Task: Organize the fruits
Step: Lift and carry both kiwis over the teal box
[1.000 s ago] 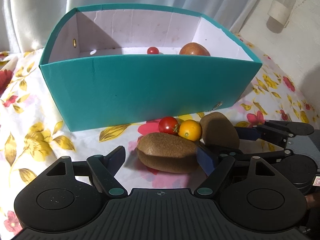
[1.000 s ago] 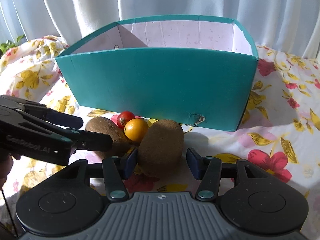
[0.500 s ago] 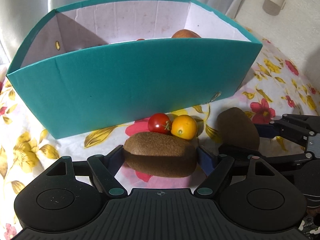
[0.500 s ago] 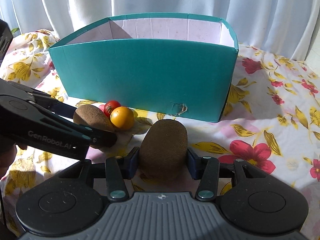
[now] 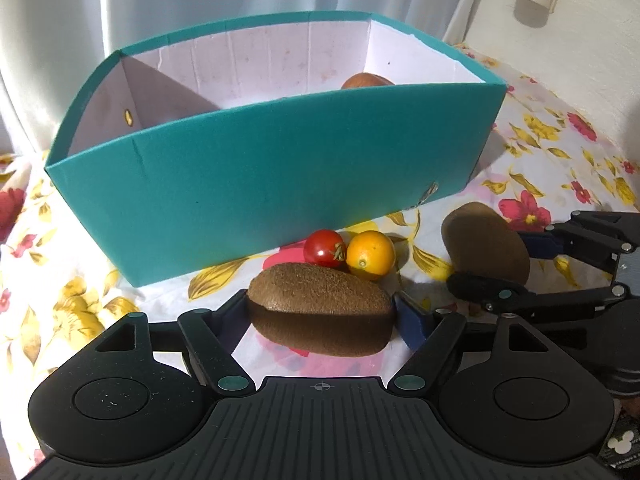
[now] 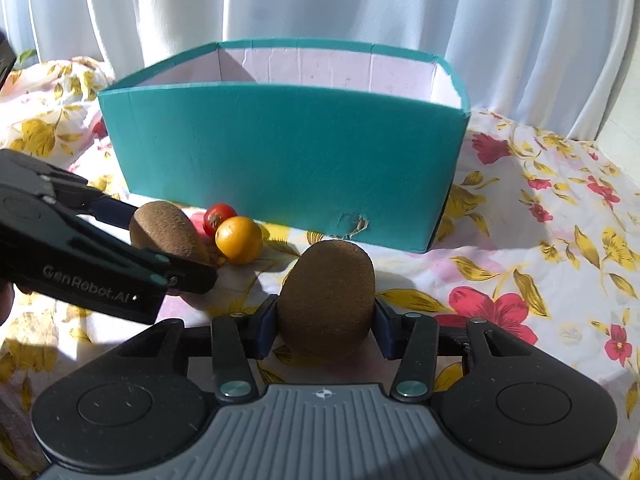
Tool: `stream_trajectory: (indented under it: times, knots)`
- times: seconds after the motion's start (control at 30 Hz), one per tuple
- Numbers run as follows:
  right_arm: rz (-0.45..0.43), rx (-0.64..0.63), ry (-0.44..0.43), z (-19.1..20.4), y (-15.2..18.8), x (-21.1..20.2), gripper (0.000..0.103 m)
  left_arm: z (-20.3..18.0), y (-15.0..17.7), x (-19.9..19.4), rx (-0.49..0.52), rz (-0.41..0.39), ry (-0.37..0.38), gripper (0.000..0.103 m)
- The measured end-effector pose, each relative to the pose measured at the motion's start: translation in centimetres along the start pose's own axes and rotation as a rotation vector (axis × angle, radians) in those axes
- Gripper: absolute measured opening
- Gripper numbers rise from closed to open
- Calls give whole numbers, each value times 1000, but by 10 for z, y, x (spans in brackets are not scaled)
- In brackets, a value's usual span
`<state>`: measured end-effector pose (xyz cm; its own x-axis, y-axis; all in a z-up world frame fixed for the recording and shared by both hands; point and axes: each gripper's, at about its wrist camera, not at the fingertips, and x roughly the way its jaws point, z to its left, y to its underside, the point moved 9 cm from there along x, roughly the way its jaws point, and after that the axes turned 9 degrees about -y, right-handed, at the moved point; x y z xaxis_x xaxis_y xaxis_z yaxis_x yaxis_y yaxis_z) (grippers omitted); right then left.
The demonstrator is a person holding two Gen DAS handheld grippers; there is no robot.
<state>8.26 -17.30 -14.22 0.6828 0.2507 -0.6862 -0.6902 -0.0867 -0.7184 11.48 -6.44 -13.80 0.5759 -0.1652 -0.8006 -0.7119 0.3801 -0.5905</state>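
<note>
A long brown kiwi (image 5: 320,316) lies crosswise between the pads of my left gripper (image 5: 322,310), whose jaws are closing onto its two ends and touching them. My right gripper (image 6: 324,316) is shut on a second kiwi (image 6: 328,292), held upright just off the cloth; in the left wrist view this kiwi (image 5: 484,244) sits to the right. A red cherry tomato (image 5: 322,242) and a small orange fruit (image 5: 370,252) rest together on the cloth in front of the teal box (image 5: 280,184). A reddish-brown fruit (image 5: 366,80) shows inside the box.
A floral cloth (image 6: 520,264) covers the surface. The teal box (image 6: 288,160) has a small tear low on its front wall. White curtains (image 6: 360,0) hang close behind it. A hand is partly seen at the left edge behind the left gripper (image 6: 164,244).
The right gripper closed on its kiwi and drew it away to the right of the other fruits. The left gripper's pads came in against the long kiwi's ends.
</note>
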Motion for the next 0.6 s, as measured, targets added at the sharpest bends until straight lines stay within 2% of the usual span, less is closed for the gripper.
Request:
stream_trajectory:
  times: [0.13,0.33,0.47,0.6]
  knots:
    - [-32,5,26,-2,-8,-15,48,1,-4,-19,-12,-7,-29,80]
    - [-114,37,19,-1,-38,-46,48,11,-30,-52,-72,-36,-80,80]
    - [-188,16,25,3,-70,-63,48,24,-63,-74,-68,-82,-203,80]
    - [-239,11,20,6,-99,-75,48,47,-106,-105,-109,-154,-297,80]
